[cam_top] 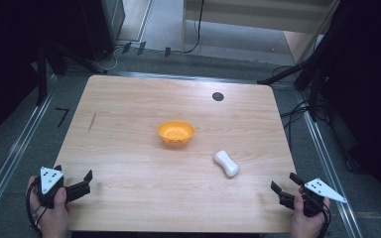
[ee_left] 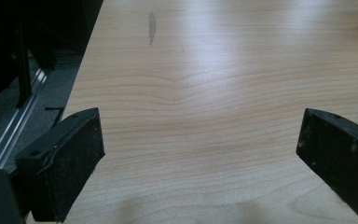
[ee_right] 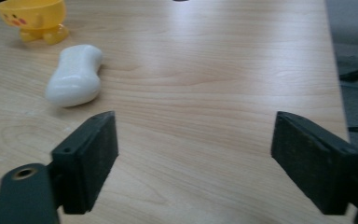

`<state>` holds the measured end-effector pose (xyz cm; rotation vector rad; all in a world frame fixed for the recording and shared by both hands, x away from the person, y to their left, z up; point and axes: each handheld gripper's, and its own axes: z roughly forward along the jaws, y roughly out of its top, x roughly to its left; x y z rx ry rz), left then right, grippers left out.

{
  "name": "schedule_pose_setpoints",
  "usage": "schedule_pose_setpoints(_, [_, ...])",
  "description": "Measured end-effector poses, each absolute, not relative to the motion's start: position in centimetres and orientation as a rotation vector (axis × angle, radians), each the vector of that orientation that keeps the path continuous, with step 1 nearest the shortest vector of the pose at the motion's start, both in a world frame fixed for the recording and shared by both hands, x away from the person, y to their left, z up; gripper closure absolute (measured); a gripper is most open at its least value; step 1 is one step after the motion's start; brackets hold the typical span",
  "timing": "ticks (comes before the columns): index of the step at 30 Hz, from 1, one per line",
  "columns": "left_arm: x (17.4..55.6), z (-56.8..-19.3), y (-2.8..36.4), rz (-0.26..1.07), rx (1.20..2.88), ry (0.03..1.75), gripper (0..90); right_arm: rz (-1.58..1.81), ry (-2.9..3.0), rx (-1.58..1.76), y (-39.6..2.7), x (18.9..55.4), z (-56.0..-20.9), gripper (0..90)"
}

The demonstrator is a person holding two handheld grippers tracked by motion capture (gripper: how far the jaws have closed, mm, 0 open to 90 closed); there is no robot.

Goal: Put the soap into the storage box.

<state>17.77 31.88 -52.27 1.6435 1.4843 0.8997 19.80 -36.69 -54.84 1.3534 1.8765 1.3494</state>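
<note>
A small orange bowl [cam_top: 176, 133] stands near the middle of the wooden table [cam_top: 129, 109]. To its right and nearer me lies a white peanut-shaped object [cam_top: 226, 163], also seen in the right gripper view [ee_right: 74, 74] with the footed orange bowl [ee_right: 35, 18] behind it. My left gripper [cam_top: 72, 177] rests at the table's near left corner, open, with bare wood between its jaws [ee_left: 200, 140]. My right gripper [cam_top: 284, 182] sits at the near right corner, open with nothing between its jaws [ee_right: 196, 149]. The white object lies ahead and to its left, apart from it.
A black round mark [cam_top: 218, 96] sits near the table's far edge. A dark streak [cam_top: 92, 121] marks the wood at the left. Metal rails [cam_top: 15, 148] run along both sides, and cables [cam_top: 297, 111] lie on the floor to the right.
</note>
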Motion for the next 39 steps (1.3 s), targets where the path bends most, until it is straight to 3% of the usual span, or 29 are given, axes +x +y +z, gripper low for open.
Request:
schedule_pose_setpoints(2, [17.8,-52.3,31.8,0.904,1.652,1.485,0.9,1.383,1.894,1.334,-36.7,19.8,-54.9,24.3])
schedule_pose_setpoints(5, [17.8,-52.3,31.6,0.921,1.659,1.484,0.9,1.385,1.909,1.326,-36.5,19.8,-54.9,11.4])
schedule_pose_setpoints(13, [17.7,-52.3,32.3,0.925,1.554,1.563,0.8,1.277,1.928,1.359,-35.5,20.3,-54.5,11.6])
schedule_pose_setpoints(24, [18.3,-52.3,31.9,0.9,1.635,1.559,0.9,1.024,2.166,1.352,-32.5,22.0,-53.4,8.3])
schedule_pose_setpoints(39, [17.9,-52.3,31.8,0.943,1.615,1.507,0.9,0.855,2.351,1.39,-30.2,24.5,-51.3,8.3])
